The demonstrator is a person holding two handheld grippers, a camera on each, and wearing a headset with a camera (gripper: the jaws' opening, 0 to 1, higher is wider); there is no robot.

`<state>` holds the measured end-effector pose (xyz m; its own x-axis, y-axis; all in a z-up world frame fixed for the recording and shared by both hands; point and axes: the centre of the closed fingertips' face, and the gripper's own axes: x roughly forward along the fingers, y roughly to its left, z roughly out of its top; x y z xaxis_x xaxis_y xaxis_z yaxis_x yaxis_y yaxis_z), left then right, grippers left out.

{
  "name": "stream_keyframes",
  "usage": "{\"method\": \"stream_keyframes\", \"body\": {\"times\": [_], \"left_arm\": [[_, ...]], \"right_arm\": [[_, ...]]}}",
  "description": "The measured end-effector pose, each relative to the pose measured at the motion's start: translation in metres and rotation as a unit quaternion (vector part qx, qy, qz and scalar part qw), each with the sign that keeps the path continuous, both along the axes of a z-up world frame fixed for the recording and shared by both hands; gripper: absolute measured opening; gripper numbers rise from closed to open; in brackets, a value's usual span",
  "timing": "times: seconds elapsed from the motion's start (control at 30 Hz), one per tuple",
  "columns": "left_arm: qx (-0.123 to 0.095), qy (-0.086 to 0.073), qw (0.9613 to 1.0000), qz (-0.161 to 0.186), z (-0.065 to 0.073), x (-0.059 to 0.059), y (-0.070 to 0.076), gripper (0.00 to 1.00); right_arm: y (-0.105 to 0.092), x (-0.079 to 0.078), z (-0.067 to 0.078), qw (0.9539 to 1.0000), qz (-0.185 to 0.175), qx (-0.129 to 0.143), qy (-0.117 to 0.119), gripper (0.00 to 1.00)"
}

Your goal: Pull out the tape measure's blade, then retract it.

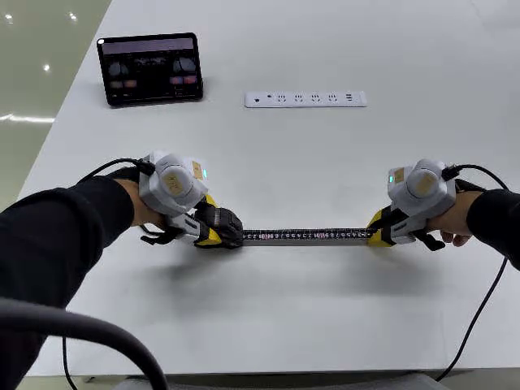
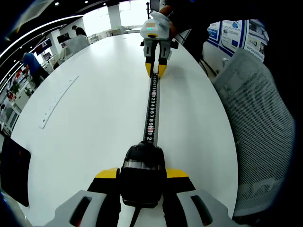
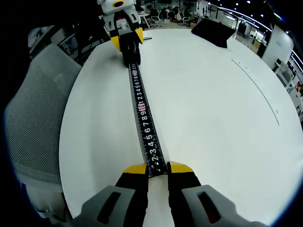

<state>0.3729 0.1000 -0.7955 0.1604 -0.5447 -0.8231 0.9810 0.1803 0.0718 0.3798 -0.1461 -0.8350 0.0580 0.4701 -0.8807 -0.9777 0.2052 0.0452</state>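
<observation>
Between left claw [image 1: 221,229] and right claw [image 1: 378,234], blade [image 1: 305,236] stretches.

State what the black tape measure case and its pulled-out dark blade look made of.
The black rounded tape measure case: probably moulded plastic or rubber, dull sheen with soft highlights. The long dark numbered blade: likely thin coated metal, semi-gloss; it runs straight, with crisp printed white digits.

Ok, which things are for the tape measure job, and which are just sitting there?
For the job: tape measure case, held in the left claw; blade, its tip pinched by the right claw.
Just sitting there: tablet, power strip, mesh chair.
</observation>
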Motion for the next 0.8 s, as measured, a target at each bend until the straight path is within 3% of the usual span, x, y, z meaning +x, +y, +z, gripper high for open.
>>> {"method": "stream_keyframes", "body": {"times": [0.3, 0.4, 0.6, 0.7, 0.8], "left_arm": [[-0.008, -0.002, 1.0000, -0.002, 0.000, 0.000, -0.001, 0.31], [-0.019, 0.010, 0.9997, 0.007, 0.001, 0.002, -0.002, 0.31], [-0.022, 0.002, 0.9998, 0.001, 0.003, 0.001, -0.001, 0.32], [-0.025, -0.007, 0.9993, 0.028, 0.006, 0.006, 0.005, 0.39], [-0.029, 0.011, 0.9965, 0.078, 0.005, 0.008, 0.019, 0.45]], "right_arm": [[0.002, -0.001, 0.000, 0.9999, 0.009, -0.009, 0.000, 0.11], [0.002, -0.001, 0.000, 0.9996, 0.021, -0.018, -0.005, 0.12], [0.003, -0.001, 0.000, 0.9990, 0.027, -0.036, -0.005, 0.13], [0.002, 0.000, 0.000, 0.9992, 0.019, -0.033, -0.009, 0.15], [0.002, 0.001, 0.003, 0.9995, 0.005, -0.024, -0.019, 0.23]]}}
